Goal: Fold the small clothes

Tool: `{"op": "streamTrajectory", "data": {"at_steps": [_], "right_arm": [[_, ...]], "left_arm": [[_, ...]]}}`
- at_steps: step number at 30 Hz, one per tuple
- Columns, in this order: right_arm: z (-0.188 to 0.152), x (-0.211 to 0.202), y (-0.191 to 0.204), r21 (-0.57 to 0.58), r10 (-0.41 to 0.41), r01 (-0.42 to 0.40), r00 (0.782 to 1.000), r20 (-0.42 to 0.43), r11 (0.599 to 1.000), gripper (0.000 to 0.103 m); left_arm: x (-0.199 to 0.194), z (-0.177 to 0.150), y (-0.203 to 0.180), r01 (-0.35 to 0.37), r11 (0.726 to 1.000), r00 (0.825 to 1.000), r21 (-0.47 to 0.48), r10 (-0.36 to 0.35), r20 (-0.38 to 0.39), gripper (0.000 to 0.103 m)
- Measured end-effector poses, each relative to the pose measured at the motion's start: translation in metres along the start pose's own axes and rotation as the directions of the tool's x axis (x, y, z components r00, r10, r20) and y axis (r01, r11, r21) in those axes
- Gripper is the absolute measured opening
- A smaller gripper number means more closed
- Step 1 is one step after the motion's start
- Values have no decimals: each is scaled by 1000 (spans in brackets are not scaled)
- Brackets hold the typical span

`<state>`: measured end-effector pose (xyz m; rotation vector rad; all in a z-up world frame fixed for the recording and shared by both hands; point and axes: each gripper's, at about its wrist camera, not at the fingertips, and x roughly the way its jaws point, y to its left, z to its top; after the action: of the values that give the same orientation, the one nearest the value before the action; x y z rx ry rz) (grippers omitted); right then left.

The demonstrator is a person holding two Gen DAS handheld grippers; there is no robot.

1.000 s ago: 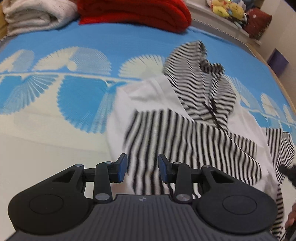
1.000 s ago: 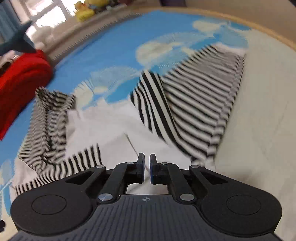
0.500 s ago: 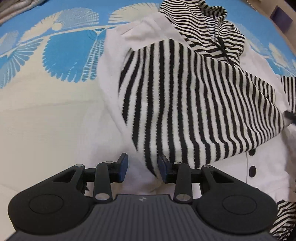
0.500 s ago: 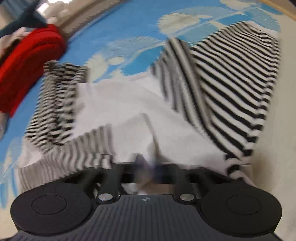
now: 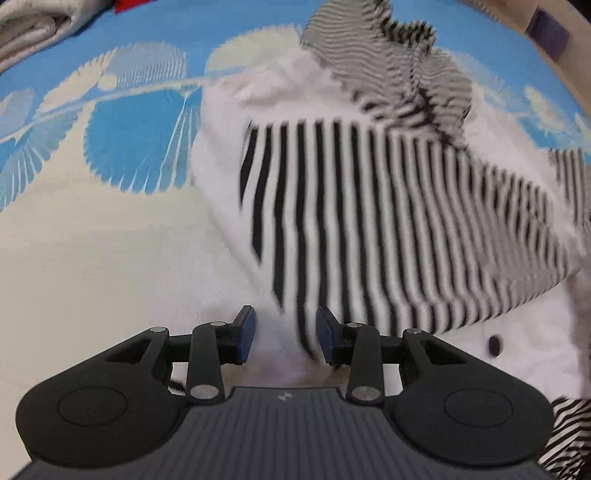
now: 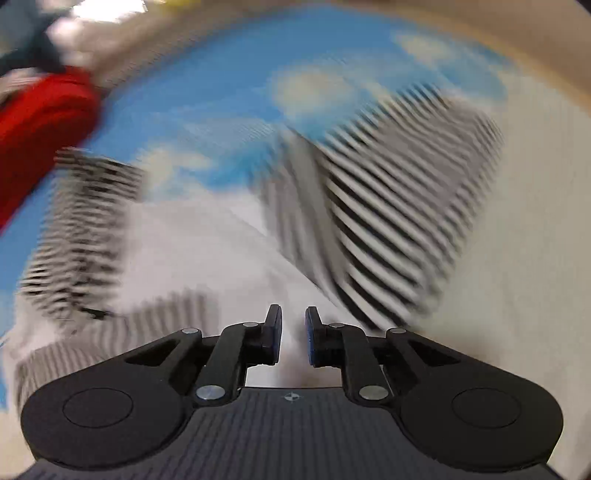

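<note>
A small white garment (image 5: 229, 206) with black-and-white striped sleeves and hood lies on the bed. One striped sleeve (image 5: 369, 221) is folded across its front. My left gripper (image 5: 284, 332) is open just above the garment's lower edge, with the sleeve's tip between its fingers. In the blurred right wrist view, my right gripper (image 6: 293, 334) is partly open over the white body (image 6: 207, 251), holding nothing. The other striped sleeve (image 6: 399, 221) stretches out to the right. The striped hood (image 6: 77, 229) lies at the left.
The bed has a blue and cream patterned cover (image 5: 122, 155). A folded red cloth (image 6: 37, 129) and folded white cloth (image 5: 29, 26) lie at the far side. The bed's wooden edge (image 6: 546, 62) runs along the right.
My right gripper has opened from shut and pulled back over the white body. My left gripper has stayed open and shifted slightly over the folded sleeve.
</note>
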<state>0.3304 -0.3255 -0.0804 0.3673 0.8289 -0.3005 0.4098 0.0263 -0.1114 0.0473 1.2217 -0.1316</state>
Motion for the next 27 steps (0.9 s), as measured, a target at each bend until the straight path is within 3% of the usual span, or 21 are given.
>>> {"op": "streamTrajectory", "data": {"at_steps": [2,4,6,7,9,12,15,17,19,23,27], "right_arm": [[0,-4,15,-77,111,-110,994,6,991,31],[-7,14,16,-64,162,-172,978,-130,983,49],[-22,46,8,-37,95,-113,938,-332,993,49],[-27,51,2,-43,65,-85,934,-350,995,44],[-18,39,4,-66,54,-76,956,-289,995,46],[-3,20,-4,-48,111,-123,974,-197,991,51],[0,32,-13,-36,94,-107,962,-255,994,52],[-4,39,-25,-24,21,-30,953,-304,999,52],[4,34,-39,47,40,-29,965,-261,998,52],[38,14,-68,69,35,-29,996,-83,997,52],[59,6,-121,138,-17,17,1000,-2,990,52]], "left_arm": [[-2,2,-3,34,999,999,-6,-34,10,41],[5,-1,-7,35,999,999,2,-35,-22,42],[16,-6,-10,6,1000,998,26,-4,-66,42],[18,-7,-12,-6,999,998,46,9,-67,43],[15,-5,-12,0,999,998,51,3,-58,44],[3,1,-12,45,999,999,23,-45,-6,44],[11,1,-16,54,998,998,18,-53,-32,49],[23,-3,-21,24,999,997,41,-21,-73,49],[19,-1,-28,5,998,998,61,-1,-60,49],[-6,9,-43,6,997,999,72,-9,35,49],[-33,17,-70,-19,991,988,133,-2,156,52]]}}
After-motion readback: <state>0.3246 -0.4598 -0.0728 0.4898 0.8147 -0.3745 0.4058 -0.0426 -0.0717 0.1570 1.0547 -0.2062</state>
